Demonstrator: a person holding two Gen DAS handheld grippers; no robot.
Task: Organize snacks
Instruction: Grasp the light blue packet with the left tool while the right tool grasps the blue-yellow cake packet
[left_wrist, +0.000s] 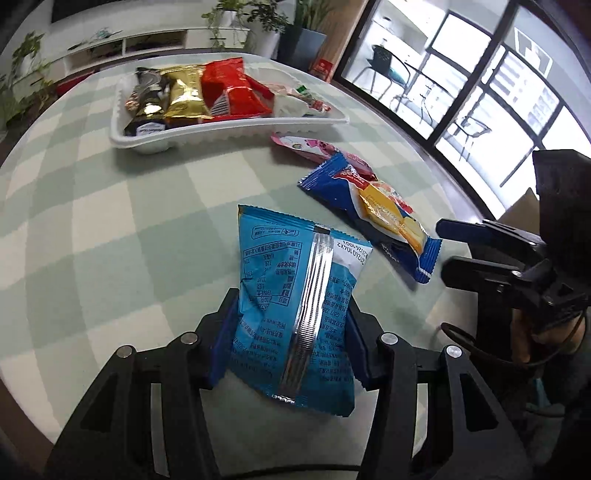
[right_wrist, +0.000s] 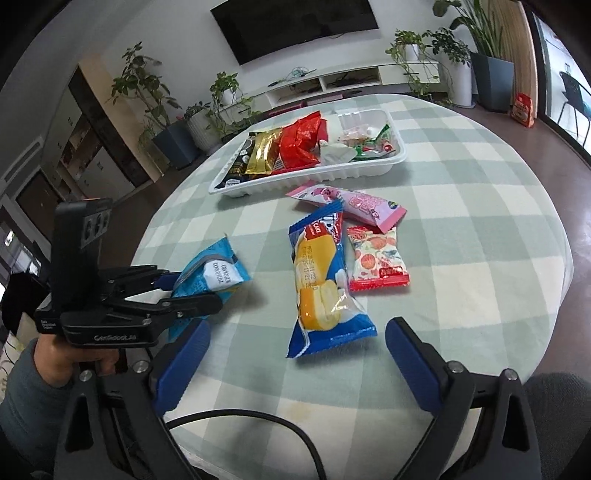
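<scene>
My left gripper (left_wrist: 291, 314) is shut on a light blue snack packet (left_wrist: 295, 295), held just above the checked tablecloth; the packet also shows in the right wrist view (right_wrist: 210, 275), with the left gripper (right_wrist: 192, 291) around it. My right gripper (right_wrist: 295, 343) is open and empty, its blue pads on either side of the near end of a blue cake packet (right_wrist: 321, 284). It shows in the left wrist view (left_wrist: 443, 247) at the right. A white tray (right_wrist: 397, 157) at the far side holds gold, red and other snack packets.
A pink packet (right_wrist: 354, 203) and a red-and-white packet (right_wrist: 376, 258) lie beside the blue cake packet, in front of the tray. The round table's edge (right_wrist: 561, 258) curves off to the right. A TV cabinet, plants and windows stand beyond the table.
</scene>
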